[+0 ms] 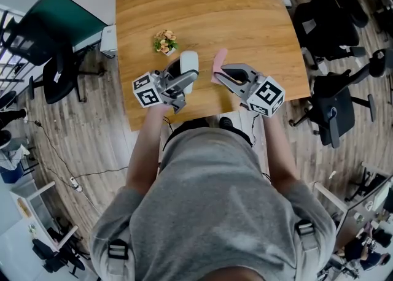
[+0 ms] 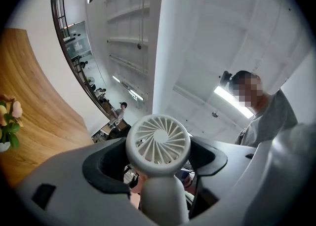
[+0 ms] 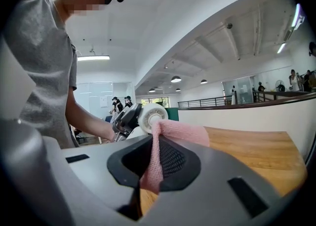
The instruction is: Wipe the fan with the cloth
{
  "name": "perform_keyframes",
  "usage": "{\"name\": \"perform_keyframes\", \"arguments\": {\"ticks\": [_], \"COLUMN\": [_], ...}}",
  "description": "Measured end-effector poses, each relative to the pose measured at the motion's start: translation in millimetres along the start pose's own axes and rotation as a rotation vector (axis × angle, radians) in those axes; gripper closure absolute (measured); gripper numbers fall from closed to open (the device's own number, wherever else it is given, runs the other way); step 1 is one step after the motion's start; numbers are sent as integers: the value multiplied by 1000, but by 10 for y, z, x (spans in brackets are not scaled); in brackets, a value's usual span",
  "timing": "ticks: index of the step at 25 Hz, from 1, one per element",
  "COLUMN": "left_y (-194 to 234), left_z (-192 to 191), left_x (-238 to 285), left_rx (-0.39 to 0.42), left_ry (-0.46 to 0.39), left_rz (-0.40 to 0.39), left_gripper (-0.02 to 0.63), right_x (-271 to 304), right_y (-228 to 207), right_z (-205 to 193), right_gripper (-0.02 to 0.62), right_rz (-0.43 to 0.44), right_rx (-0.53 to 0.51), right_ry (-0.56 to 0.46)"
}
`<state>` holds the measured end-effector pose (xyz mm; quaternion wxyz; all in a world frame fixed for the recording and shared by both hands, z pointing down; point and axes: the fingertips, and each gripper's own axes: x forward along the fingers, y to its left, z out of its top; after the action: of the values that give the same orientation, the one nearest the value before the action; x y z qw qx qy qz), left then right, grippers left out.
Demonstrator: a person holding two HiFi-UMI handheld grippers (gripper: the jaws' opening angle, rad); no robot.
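Note:
A small white hand fan (image 1: 188, 65) is held above the near part of the wooden table (image 1: 202, 3). My left gripper (image 1: 186, 81) is shut on its handle. In the left gripper view the round grille of the fan (image 2: 158, 143) stands upright between the jaws of the left gripper (image 2: 160, 175). My right gripper (image 1: 222, 76) is shut on a pink cloth (image 1: 219, 61), just right of the fan with a narrow gap. In the right gripper view the cloth (image 3: 170, 141) hangs from the pinched right gripper (image 3: 159, 158), its top edge in front of the fan (image 3: 149, 113).
A small pot of flowers (image 1: 164, 42) stands on the table just beyond the fan, seen also as flowers (image 2: 7, 121) at the left. Black office chairs (image 1: 334, 111) stand right of the table and another chair (image 1: 58, 77) to its left. The table's front edge lies below both grippers.

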<state>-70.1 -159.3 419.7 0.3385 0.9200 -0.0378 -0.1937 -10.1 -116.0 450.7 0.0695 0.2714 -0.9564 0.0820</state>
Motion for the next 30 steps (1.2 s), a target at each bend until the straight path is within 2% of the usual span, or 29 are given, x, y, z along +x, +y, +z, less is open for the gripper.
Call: {"name": "perform_keyframes", "arguments": {"ticks": [6,9,14,18,30], "left_y": [151,259,311,379,550], "left_z": [-55,-103,-209,-311,-501], "left_x": [-143,-218,-314,-368,-520], "left_rx": [55,108,188,260,326], "left_ry": [18,48,120,193,331], "left_rz": [130,221,303,345,428], "left_gripper": [238,238,238,238,238], "right_x": [-23,-43,-101,-159,-199], "right_y": [-68,-131,-242,-339,-442], "right_z": [-204,-237,-294,-330,-531], "right_gripper": [563,563,563,563,565], "right_rz": [-46,-67,-121,-158,-206], "right_rx": [-11,-23,-40,-39,-16], "right_ry": [46,54,65,78,121]}}
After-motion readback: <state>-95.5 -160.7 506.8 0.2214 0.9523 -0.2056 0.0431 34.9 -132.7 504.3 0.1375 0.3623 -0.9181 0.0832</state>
